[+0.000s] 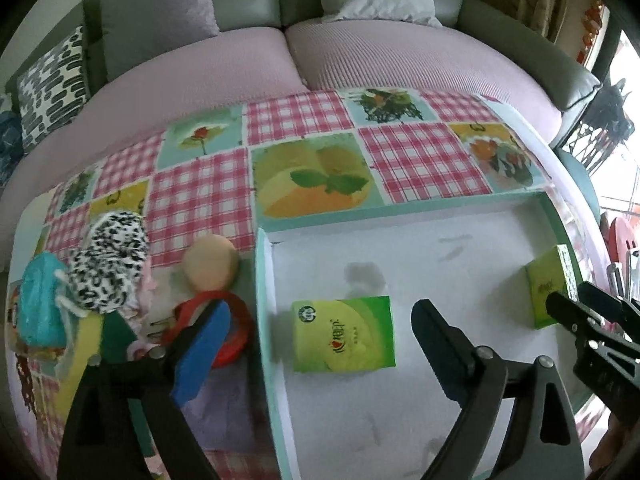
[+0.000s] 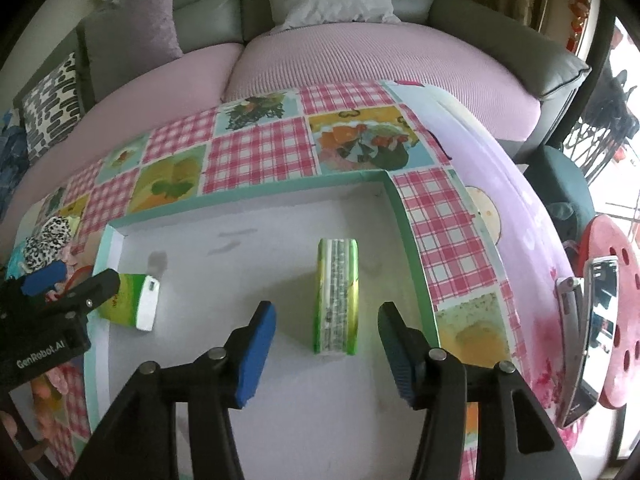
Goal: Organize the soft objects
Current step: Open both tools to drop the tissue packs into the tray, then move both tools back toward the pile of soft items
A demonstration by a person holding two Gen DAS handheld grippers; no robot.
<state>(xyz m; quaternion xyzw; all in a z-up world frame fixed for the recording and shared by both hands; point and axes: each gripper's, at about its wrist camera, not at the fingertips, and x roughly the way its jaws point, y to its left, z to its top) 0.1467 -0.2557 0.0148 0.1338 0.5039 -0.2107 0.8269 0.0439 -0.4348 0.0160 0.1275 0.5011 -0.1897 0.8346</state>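
Left of the tray [image 1: 262,280] we see a sponge [image 1: 210,265] and leopard cloth [image 1: 110,264]. Both packs [image 2: 337,300] lie inside it, one between our spread right gripper [image 2: 327,350]; left gripper [image 1: 320,344] also spread.

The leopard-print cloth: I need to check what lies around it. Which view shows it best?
Left wrist view: the leopard-print cloth shows large, beside the teal bundle. Right wrist view shows it only small at the left edge.
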